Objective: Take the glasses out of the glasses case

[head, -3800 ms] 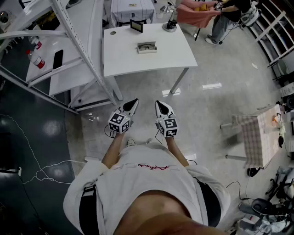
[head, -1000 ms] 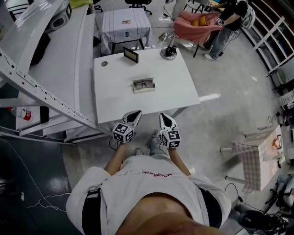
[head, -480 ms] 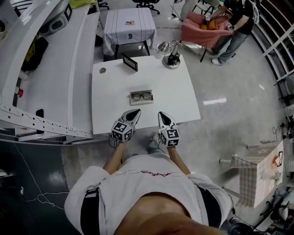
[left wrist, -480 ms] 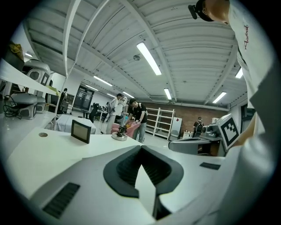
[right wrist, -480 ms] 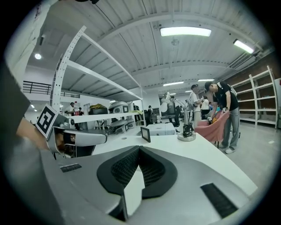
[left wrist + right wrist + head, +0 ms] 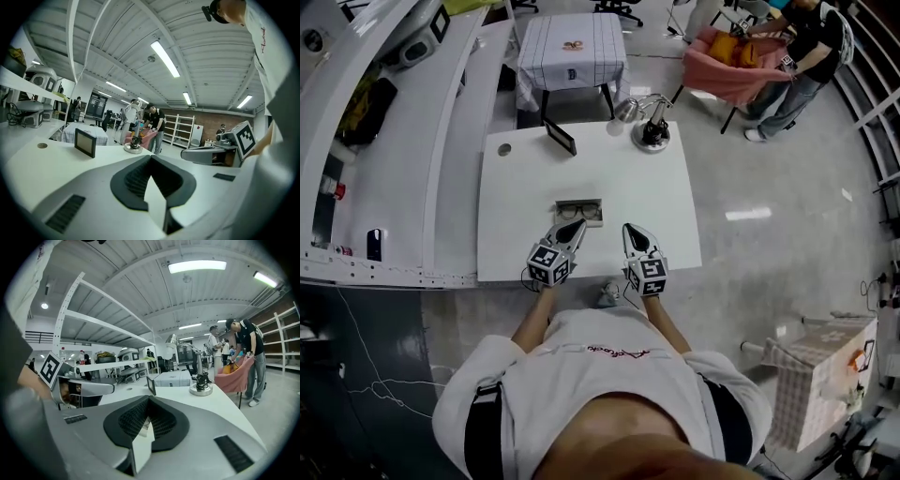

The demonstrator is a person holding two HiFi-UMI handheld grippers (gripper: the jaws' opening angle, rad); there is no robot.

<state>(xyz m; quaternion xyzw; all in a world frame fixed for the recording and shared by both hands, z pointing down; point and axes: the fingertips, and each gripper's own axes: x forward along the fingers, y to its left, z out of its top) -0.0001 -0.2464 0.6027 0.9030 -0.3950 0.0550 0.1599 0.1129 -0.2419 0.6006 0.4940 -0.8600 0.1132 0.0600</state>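
Approach step: open glasses case point(image 6: 562, 210), glasses point(image 6: 584, 213) inside, lies on the counter point(image 6: 525, 206) just ahead of left claw point(image 6: 574, 229), right claw point(image 6: 635, 232) alongside, both pressed together and empty; judgement: spread one claw, pinch the frame's bridge gently, steady the case with the other.

Ceiling strip lights point(image 6: 165, 58) lit the room brightly and evenly — shadows stayed faint, with a white glare patch on the glossy floor point(image 6: 748, 215). Both gripper views bowed like a fisheye, black at the corners; the left gripper point(image 6: 151, 157) looked soft up close.
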